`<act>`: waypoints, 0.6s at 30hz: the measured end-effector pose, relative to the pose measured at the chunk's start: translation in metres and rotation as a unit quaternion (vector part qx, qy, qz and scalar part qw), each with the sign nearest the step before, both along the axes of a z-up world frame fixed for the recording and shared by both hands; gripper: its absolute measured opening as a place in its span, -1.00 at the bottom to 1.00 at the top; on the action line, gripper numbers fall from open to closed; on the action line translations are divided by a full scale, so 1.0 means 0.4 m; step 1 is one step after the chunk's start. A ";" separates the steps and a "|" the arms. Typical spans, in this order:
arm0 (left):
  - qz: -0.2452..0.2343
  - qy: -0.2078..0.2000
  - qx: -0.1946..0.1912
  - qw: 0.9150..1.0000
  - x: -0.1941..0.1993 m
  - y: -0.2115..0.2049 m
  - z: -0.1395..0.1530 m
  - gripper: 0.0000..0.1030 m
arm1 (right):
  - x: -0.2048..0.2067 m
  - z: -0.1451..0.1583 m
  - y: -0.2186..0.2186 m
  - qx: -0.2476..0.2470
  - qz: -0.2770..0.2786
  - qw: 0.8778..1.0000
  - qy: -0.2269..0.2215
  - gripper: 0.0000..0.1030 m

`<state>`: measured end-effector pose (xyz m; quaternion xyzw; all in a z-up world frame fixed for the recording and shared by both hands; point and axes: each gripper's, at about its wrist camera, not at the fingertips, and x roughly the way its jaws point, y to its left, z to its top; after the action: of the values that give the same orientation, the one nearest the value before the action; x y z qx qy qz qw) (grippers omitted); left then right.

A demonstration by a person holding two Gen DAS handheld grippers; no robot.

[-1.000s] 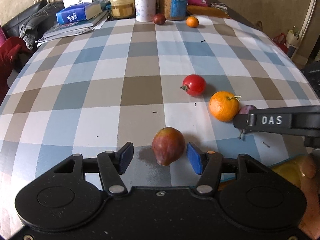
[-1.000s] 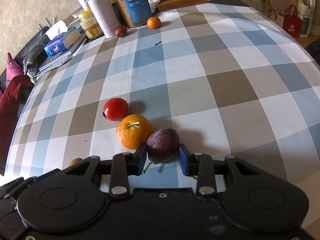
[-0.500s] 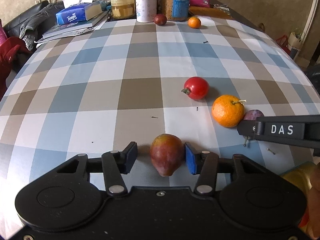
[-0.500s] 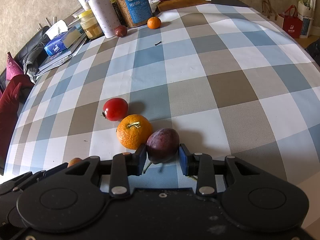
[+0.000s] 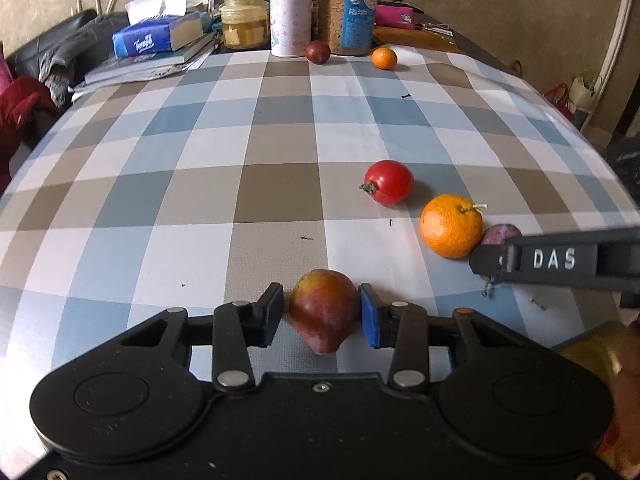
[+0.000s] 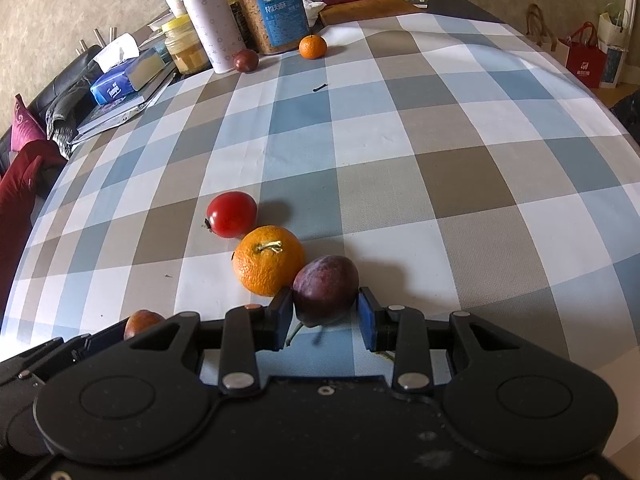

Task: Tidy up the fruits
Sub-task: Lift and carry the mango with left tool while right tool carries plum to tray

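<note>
A reddish pear (image 5: 323,310) lies on the checked tablecloth (image 5: 200,200) between the pads of my left gripper (image 5: 322,314). Its jaws are closing; the right pad is at the skin and a thin gap shows on the left. In the right wrist view a purple plum (image 6: 326,288) rests on the cloth against a big orange (image 6: 268,260), and my right gripper (image 6: 322,316) is shut on it. A red tomato (image 6: 232,214) lies just beyond the orange. The three form a diagonal row, and the pear (image 6: 142,320) peeks out at lower left.
At the far end lie a small mandarin (image 5: 384,58) and a dark plum (image 5: 318,52), in front of a white bottle (image 5: 290,12), jars, a tissue pack (image 5: 156,38) and books. The right gripper's black body (image 5: 560,260) crosses the left wrist view. Bags stand beyond the right table edge.
My left gripper's jaws have drawn in from wide apart to the sides of the pear. The right gripper and the plum have stayed still.
</note>
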<state>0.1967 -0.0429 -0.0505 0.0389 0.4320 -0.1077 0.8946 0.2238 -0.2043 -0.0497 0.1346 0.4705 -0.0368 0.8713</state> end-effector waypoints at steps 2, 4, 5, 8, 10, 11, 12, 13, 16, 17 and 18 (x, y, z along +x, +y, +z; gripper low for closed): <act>-0.004 -0.005 0.010 1.000 -0.005 -0.007 -0.001 -0.09 | -0.002 0.002 -0.006 0.005 -0.005 1.000 0.000 -0.32; -0.008 -0.008 0.012 1.000 -0.009 -0.010 -0.001 -0.13 | -0.005 0.003 -0.016 0.009 -0.015 1.000 -0.003 -0.32; -0.008 -0.008 0.011 1.000 -0.009 -0.009 -0.001 -0.13 | -0.007 0.005 -0.024 0.014 -0.022 1.000 -0.006 -0.32; -0.006 -0.003 0.001 1.000 -0.007 -0.005 0.000 -0.13 | -0.012 0.013 -0.051 0.036 -0.044 0.998 -0.018 -0.32; -0.003 0.000 -0.009 1.000 -0.005 0.002 0.002 -0.13 | -0.017 0.018 -0.068 0.050 -0.058 0.997 -0.027 -0.32; -0.002 0.001 -0.013 1.000 -0.004 0.005 0.003 -0.13 | -0.019 0.020 -0.078 0.058 -0.066 0.996 -0.031 -0.31; -0.001 0.002 -0.017 1.000 -0.003 0.008 0.003 -0.13 | -0.021 0.021 -0.085 0.065 -0.071 0.995 -0.033 -0.31; 0.001 0.003 -0.021 1.000 -0.002 0.011 0.004 -0.14 | -0.021 0.021 -0.093 0.075 -0.076 0.994 -0.034 -0.31; -0.001 0.008 -0.041 0.999 0.000 0.022 0.005 -0.14 | -0.023 0.018 -0.112 0.102 -0.084 0.991 -0.033 -0.31; -0.001 0.008 -0.047 0.999 0.000 0.024 0.007 -0.14 | -0.023 0.017 -0.113 0.104 -0.086 0.990 -0.033 -0.31; -0.001 0.006 -0.050 0.999 -0.002 0.026 0.009 -0.14 | -0.023 0.017 -0.112 0.104 -0.087 0.990 -0.032 -0.31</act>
<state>0.1960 -0.0325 -0.0470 -0.0063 0.4309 -0.1298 0.8930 0.2144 -0.2491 -0.0430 0.2656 0.4299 -0.0592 0.8609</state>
